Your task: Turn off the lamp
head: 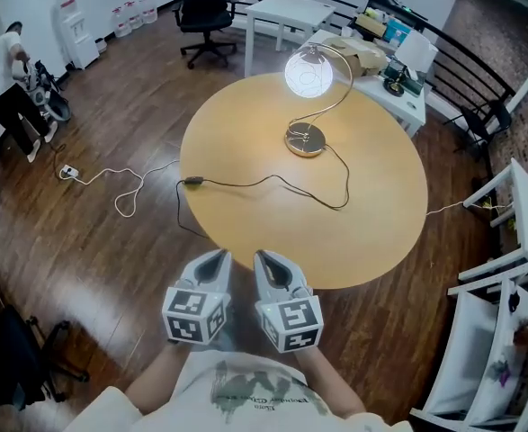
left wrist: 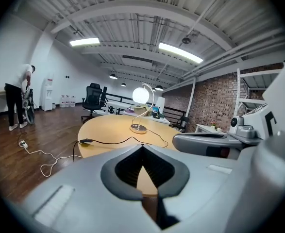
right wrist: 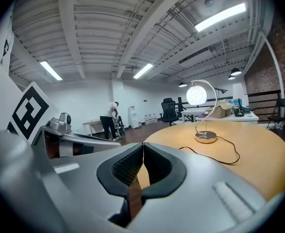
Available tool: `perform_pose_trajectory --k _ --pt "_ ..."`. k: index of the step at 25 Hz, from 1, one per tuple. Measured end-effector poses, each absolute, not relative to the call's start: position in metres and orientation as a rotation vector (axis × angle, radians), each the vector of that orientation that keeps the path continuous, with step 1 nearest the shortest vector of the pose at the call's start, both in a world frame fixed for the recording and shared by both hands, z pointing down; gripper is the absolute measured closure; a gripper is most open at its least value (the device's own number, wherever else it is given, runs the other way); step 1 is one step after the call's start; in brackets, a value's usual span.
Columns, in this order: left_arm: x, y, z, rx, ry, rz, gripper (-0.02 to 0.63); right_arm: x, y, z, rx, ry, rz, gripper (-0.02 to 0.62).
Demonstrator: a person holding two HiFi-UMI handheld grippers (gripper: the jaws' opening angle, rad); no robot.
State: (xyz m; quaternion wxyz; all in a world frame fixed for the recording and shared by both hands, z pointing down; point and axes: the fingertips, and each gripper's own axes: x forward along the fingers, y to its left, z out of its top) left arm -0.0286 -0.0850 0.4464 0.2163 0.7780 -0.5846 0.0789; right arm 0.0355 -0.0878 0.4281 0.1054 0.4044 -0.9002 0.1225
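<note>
The lamp stands lit on the far half of the round wooden table (head: 371,232). Its glowing globe (head: 308,73) hangs from a curved metal arm over a round metal base (head: 306,140). A black cord runs from the base across the table to an inline switch (head: 192,182) near the left rim. Both grippers hover side by side off the near edge: left gripper (head: 217,259) and right gripper (head: 268,261), each shut on nothing. The left gripper view shows shut jaws, the globe (left wrist: 141,95) and the switch (left wrist: 86,141). In the right gripper view the lamp base (right wrist: 206,138) sits ahead to the right.
A black office chair (head: 203,12) and white tables (head: 286,12) stand beyond the table, with a cluttered desk (head: 380,57) by the black railing. White shelving (head: 515,268) is at the right. A white cable and plug block (head: 68,172) lie on the floor at left, near a person (head: 16,43).
</note>
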Motion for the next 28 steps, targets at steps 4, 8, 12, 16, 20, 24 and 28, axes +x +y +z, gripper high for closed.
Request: perform_pose_trajectory --k 4,8,12,16,20,24,28 --pt "-0.052 -0.127 0.446 2.169 -1.58 0.215 0.606 0.009 -0.127 0.428 1.21 -2.628 0.377 0.592" --pt "-0.073 -0.161 0.45 2.17 -1.548 0.214 0.606 -0.014 -0.16 0.428 1.221 -2.601 0.378 0.592" --pt "-0.093 -0.191 0.456 2.159 -1.524 0.215 0.606 -0.036 -0.188 0.426 1.217 -2.583 0.372 0.592" --pt "-0.115 -0.215 0.465 2.154 -1.51 0.215 0.606 -0.061 -0.211 0.433 1.207 -2.569 0.382 0.592" --pt "-0.139 -0.234 0.481 2.135 -1.499 0.232 0.606 -0.086 -0.227 0.443 1.192 -2.555 0.407 0.592" --pt "-0.163 -0.254 0.495 2.12 -1.486 0.257 0.606 -0.106 -0.244 0.448 1.194 -2.533 0.415 0.592" --pt "-0.181 -0.274 0.521 2.092 -1.48 0.308 0.606 -0.117 -0.258 0.455 1.206 -2.513 0.423 0.592"
